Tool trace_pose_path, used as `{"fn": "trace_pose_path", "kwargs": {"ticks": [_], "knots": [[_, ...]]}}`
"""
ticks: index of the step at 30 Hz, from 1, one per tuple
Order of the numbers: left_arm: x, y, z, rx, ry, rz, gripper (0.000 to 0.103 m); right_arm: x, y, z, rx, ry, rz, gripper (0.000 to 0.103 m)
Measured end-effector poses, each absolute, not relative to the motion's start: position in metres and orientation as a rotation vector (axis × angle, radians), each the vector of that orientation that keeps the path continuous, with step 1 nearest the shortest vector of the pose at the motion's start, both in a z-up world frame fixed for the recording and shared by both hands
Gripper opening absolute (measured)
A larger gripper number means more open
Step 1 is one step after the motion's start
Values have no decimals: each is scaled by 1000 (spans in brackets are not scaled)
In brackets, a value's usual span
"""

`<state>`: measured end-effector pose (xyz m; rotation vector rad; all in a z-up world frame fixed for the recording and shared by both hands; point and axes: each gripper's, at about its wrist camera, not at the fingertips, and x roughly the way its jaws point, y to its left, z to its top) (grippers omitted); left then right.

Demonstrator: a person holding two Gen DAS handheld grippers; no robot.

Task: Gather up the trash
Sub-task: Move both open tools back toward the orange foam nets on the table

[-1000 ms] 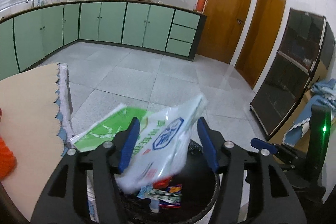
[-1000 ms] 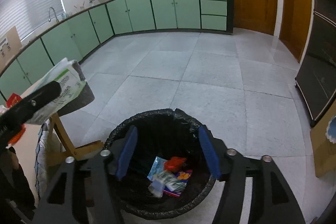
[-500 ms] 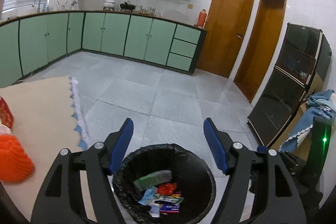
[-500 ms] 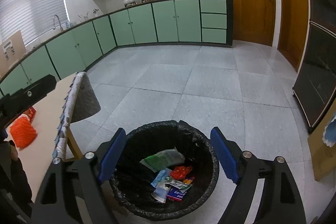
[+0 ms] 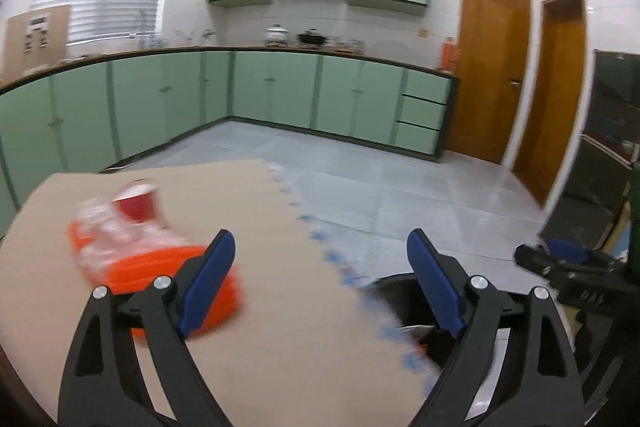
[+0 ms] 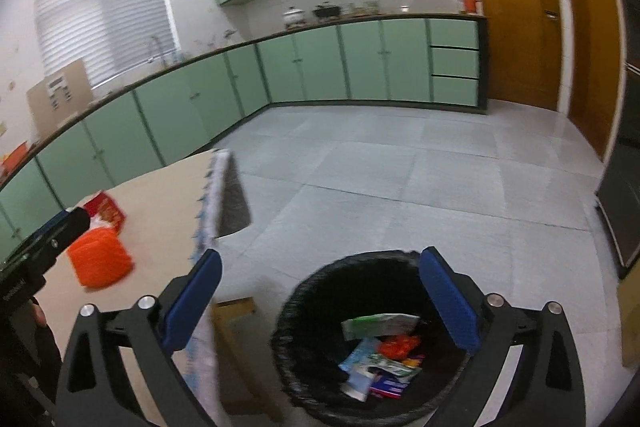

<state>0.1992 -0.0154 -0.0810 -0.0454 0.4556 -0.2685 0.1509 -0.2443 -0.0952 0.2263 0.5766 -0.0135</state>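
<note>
My left gripper is open and empty above the tan table. An orange net bag with a clear crumpled wrapper on it and a red cup lie on the table at the left. My right gripper is open and empty over the black bin, which holds a green-and-white bag and several wrappers. The bin's rim shows low right in the left wrist view. The orange bag and a red packet show on the table in the right wrist view.
The table's scalloped cloth edge hangs beside the bin. A wooden table leg stands close to the bin. Green cabinets line the far walls. Brown doors and a dark glass cabinet are at the right.
My left gripper let the green-and-white bag fall into the bin, then swung left from over the bin to over the table. My right gripper opened wider and tilted up a little.
</note>
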Motion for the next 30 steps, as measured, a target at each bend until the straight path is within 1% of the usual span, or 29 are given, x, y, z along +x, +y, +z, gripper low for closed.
{"fn": "trace_pose_path", "kwargs": {"ticks": [8,14,22,30], "knots": [[195,81,-82,-38,457,-67,85,180,-161,-88,158,572,137,97],[194,130,-87,-70,483,25,85,206,-91,-90,85,583,236,97],[182,170,-102,-85,502,102,85,230,-29,-101,28,618,268,97],[186,196,-111,-98,524,145,85,240,-3,-116,-27,648,239,96]]}}
